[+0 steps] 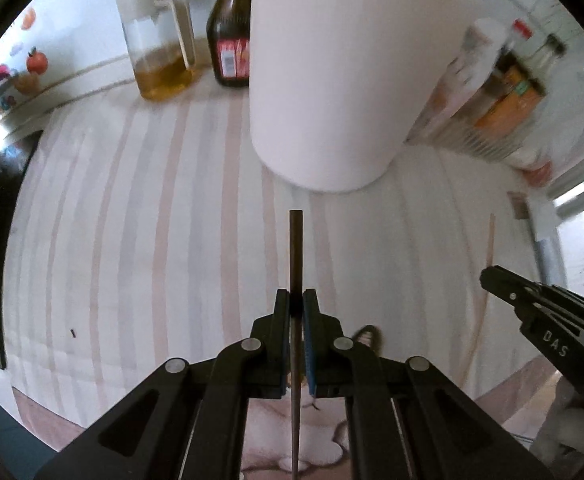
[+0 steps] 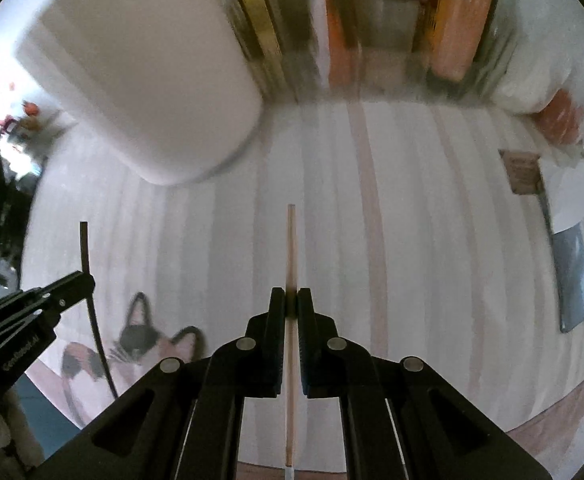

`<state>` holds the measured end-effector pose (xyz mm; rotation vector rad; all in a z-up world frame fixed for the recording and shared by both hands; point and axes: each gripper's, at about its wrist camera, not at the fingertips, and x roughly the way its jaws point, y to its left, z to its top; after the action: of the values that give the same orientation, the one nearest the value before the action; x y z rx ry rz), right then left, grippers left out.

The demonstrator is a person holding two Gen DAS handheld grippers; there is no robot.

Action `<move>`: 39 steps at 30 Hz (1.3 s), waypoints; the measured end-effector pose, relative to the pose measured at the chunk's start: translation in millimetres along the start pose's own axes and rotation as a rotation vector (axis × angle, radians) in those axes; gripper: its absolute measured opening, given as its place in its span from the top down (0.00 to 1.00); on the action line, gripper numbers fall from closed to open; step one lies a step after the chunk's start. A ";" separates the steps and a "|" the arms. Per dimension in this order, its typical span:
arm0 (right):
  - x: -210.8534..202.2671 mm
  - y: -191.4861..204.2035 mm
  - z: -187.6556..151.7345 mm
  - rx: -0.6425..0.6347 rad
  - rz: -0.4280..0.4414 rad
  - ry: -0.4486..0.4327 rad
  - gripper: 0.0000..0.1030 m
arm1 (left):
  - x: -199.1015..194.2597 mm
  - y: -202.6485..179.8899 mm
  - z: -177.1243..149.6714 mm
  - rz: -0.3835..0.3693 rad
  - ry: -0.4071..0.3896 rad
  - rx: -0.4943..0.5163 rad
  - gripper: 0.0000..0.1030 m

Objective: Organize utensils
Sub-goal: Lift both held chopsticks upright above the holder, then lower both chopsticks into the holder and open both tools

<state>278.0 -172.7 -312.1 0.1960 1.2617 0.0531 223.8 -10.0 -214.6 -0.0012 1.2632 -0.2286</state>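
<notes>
My left gripper is shut on a dark brown chopstick that runs straight out between its pads, lifted above the striped tablecloth. A tall white utensil holder stands just beyond its tip, with a metal utensil end showing at the holder's top edge. My right gripper is shut on a light wooden chopstick, also held above the cloth, with the white holder up and to its left. In the right wrist view the left gripper shows at the left with its dark chopstick.
An oil jug and a dark sauce bottle stand behind the holder on the left. A rack of bottles and boxes lines the back right. A cat sits below the table's near edge. A dark flat object lies at the right.
</notes>
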 end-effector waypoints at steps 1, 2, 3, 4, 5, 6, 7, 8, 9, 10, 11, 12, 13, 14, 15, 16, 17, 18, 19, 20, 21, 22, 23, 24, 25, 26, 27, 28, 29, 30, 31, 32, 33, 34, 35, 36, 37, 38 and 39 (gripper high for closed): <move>-8.5 -0.3 0.7 -0.002 0.006 -0.017 0.94 | -8.8 11.4 -3.3 -0.010 -0.017 0.004 0.97; -18.0 0.8 1.6 -0.002 0.015 -0.044 0.94 | -20.3 10.4 -3.1 -0.020 -0.039 0.009 0.97; -27.7 3.2 4.2 -0.005 0.023 -0.071 0.94 | -32.0 16.9 -0.6 -0.033 -0.069 0.006 0.97; -37.0 6.9 7.4 -0.012 0.030 -0.093 0.94 | -45.0 16.6 -2.0 -0.042 -0.094 0.012 0.97; -46.5 7.5 6.6 -0.014 0.036 -0.119 0.94 | -49.2 19.8 8.3 -0.045 -0.118 0.017 0.97; -55.8 5.2 7.6 -0.018 0.043 -0.142 0.94 | -65.0 18.3 9.6 -0.055 -0.157 0.018 0.97; -61.7 6.8 8.4 -0.024 0.047 -0.161 0.94 | -73.2 17.4 17.2 -0.062 -0.179 0.020 0.97; -71.1 7.5 10.9 -0.024 0.053 -0.193 0.94 | -82.2 18.6 20.2 -0.065 -0.203 0.022 0.97; -88.0 9.6 6.0 -0.027 0.058 -0.216 0.94 | -94.9 16.4 24.1 -0.066 -0.237 0.032 0.97; -97.0 12.0 10.5 -0.032 0.061 -0.248 0.94 | -104.9 17.5 27.0 -0.071 -0.260 0.031 0.97; -112.1 13.9 10.4 -0.032 0.067 -0.272 0.95 | -113.1 17.6 31.5 -0.075 -0.277 0.037 0.97; -126.4 11.1 15.5 -0.037 0.076 -0.300 0.95 | -124.1 17.1 37.7 -0.075 -0.310 0.036 0.97; -141.3 9.8 23.5 -0.044 0.076 -0.323 0.95 | -127.8 16.6 42.7 -0.079 -0.327 0.038 0.97; -152.1 12.1 29.7 -0.045 0.081 -0.354 0.95 | -134.1 16.1 47.9 -0.081 -0.344 0.040 0.97; -162.5 14.4 35.2 -0.051 0.088 -0.379 0.95 | -144.1 16.7 53.8 -0.088 -0.369 0.035 0.97; -175.0 18.2 41.4 -0.059 0.093 -0.406 0.95 | -153.6 15.9 60.1 -0.093 -0.385 0.043 0.97; -187.8 19.6 47.7 -0.066 0.099 -0.432 0.95 | -165.2 15.5 66.3 -0.099 -0.409 0.042 0.97; -200.1 23.0 53.0 -0.069 0.107 -0.459 0.95 | -175.2 13.8 71.5 -0.106 -0.429 0.050 0.97; -213.4 27.5 60.4 -0.081 0.117 -0.480 0.95 | -183.9 12.6 74.5 -0.108 -0.440 0.060 0.97; -223.3 30.6 65.7 -0.084 0.124 -0.500 0.95 | -197.5 11.9 81.5 -0.116 -0.464 0.062 0.97; -238.8 34.1 74.7 -0.091 0.138 -0.535 0.95 | -208.4 10.1 89.3 -0.122 -0.480 0.077 0.97; -253.2 39.2 83.4 -0.103 0.147 -0.553 0.95 | -217.2 9.4 95.1 -0.123 -0.494 0.080 0.97; -264.1 40.7 91.0 -0.104 0.159 -0.575 0.95 | -228.5 8.9 102.8 -0.126 -0.517 0.085 0.97; -276.5 43.3 100.9 -0.106 0.174 -0.598 0.95 | -240.4 7.3 113.2 -0.119 -0.540 0.098 0.97; -288.3 47.0 112.3 -0.116 0.178 -0.620 0.95 | -250.5 7.2 122.4 -0.113 -0.565 0.098 0.97; -299.9 50.3 123.4 -0.120 0.177 -0.648 0.95 | -261.4 5.9 134.4 -0.106 -0.589 0.110 0.97; -306.4 52.8 131.3 -0.123 0.181 -0.664 0.95 | -270.3 5.3 145.5 -0.096 -0.612 0.115 0.97; -314.4 56.4 146.5 -0.128 0.184 -0.681 0.95 | -275.1 4.8 153.6 -0.092 -0.629 0.120 0.97; -318.7 58.2 158.5 -0.128 0.187 -0.692 0.95 | -279.6 3.2 166.4 -0.078 -0.643 0.131 0.97; -321.7 61.0 168.6 -0.132 0.186 -0.704 0.95 | -280.3 3.1 177.8 -0.072 -0.651 0.130 0.97; -322.4 64.5 180.3 -0.135 0.178 -0.713 0.95 | -277.9 2.8 187.3 -0.070 -0.645 0.136 0.97; -321.6 67.1 188.3 -0.136 0.177 -0.714 0.95 | -273.7 3.0 195.9 -0.065 -0.638 0.135 0.97; -316.8 69.5 200.6 -0.130 0.179 -0.710 0.95 | -267.9 3.2 205.4 -0.063 -0.628 0.133 0.97; -309.7 72.3 210.7 -0.128 0.173 -0.705 0.95 | -258.9 2.3 214.6 -0.053 -0.611 0.142 0.97; -302.2 74.3 216.9 -0.128 0.170 -0.699 0.95 | -248.1 2.3 222.5 -0.039 -0.592 0.144 0.97; -292.7 76.6 224.6 -0.125 0.163 -0.696 0.95 | -235.7 3.3 229.3 -0.029 -0.574 0.143 0.97; -282.4 78.7 231.0 -0.125 0.157 -0.691 0.95 | -225.8 4.0 232.4 -0.023 -0.554 0.146 0.97; -271.9 80.4 237.0 -0.125 0.150 -0.683 0.95 | -209.7 7.3 238.2 -0.024 -0.523 0.131 0.97; -262.5 81.4 241.4 -0.122 0.145 -0.676 0.95 | -199.4 9.0 239.7 -0.025 -0.505 0.126 0.97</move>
<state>432.6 -160.0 19.1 0.1790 0.5668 0.1732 395.2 3.2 45.7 0.0319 0.7453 -0.3073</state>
